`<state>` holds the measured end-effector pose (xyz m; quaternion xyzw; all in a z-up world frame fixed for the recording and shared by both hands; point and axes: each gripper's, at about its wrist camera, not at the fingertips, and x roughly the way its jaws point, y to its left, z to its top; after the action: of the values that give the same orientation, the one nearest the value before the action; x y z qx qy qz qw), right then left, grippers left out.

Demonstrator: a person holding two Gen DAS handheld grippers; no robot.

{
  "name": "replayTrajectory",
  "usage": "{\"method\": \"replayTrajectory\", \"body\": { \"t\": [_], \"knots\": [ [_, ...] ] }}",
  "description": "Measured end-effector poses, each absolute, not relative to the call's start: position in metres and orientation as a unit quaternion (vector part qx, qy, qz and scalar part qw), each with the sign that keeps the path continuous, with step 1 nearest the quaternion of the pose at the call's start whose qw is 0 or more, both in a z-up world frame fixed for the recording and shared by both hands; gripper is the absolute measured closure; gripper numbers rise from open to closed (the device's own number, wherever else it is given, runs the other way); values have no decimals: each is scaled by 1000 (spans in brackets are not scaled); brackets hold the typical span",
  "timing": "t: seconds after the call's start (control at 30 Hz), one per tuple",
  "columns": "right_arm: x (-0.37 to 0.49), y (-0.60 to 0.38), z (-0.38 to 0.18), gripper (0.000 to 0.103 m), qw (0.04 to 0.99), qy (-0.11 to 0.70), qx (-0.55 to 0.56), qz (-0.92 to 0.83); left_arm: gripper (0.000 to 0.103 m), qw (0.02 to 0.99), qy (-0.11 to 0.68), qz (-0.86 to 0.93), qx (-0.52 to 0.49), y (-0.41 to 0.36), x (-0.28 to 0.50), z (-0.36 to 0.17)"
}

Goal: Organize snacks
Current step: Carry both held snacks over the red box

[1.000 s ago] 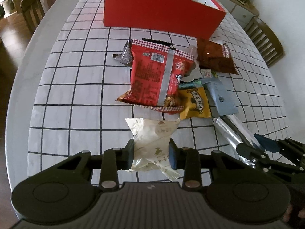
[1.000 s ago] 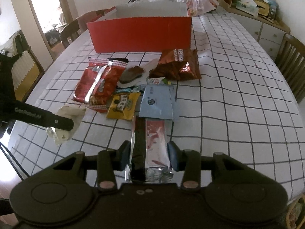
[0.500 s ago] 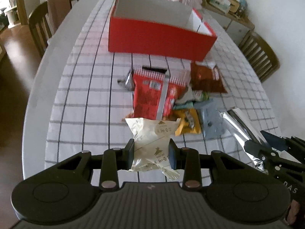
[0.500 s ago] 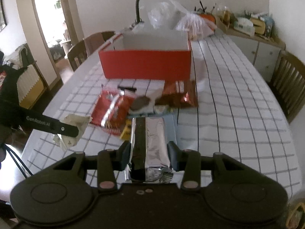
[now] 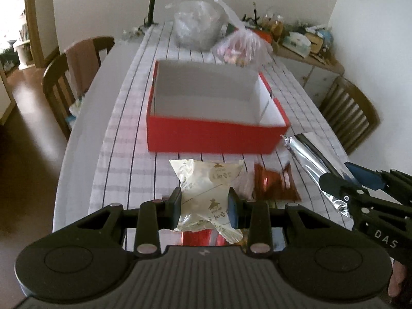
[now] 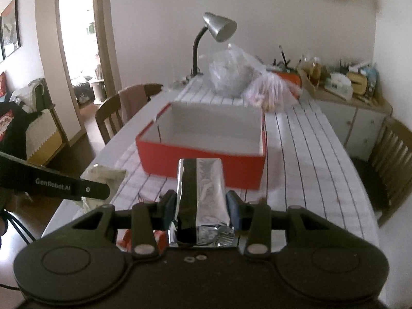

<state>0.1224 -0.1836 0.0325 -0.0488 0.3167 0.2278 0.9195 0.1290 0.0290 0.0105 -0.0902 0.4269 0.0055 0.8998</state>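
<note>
Left hand-held gripper (image 5: 204, 204) is clamped on the cream snack packet (image 5: 206, 193), the right hand-held gripper (image 6: 202, 209) on the silver foil pack (image 6: 202, 195), both up off the bench (image 5: 123, 170). The empty red box (image 5: 213, 135) sits just ahead of them. Risk, as I judge it: the long foil pack, pinched near its tail, could swing and catch the near wall. A brown packet (image 5: 274, 184) lies below; lamp (image 6: 216, 29) and plastic bags (image 6: 231, 74) beyond the box.

Left gripper (image 6: 85, 188) finger: "GenRobot.AI", left of the red box (image 6: 200, 164)
Right gripper (image 5: 360, 195) body: "DAS", letters cut off
Cream packet (image 5: 206, 193): print unreadable
</note>
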Motion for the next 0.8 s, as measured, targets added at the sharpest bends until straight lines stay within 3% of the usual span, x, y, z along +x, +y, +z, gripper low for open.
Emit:
{"method": "replayTrajectory", "body": {
  "t": [0.47, 0.8],
  "knots": [
    [251, -163, 27, 62, 913, 333, -53, 231, 69, 897, 437, 37, -59, 36, 258, 21],
    [333, -145, -8, 62, 890, 383, -72, 236, 69, 865, 495, 60, -49, 50, 349, -11]
  ]
}}
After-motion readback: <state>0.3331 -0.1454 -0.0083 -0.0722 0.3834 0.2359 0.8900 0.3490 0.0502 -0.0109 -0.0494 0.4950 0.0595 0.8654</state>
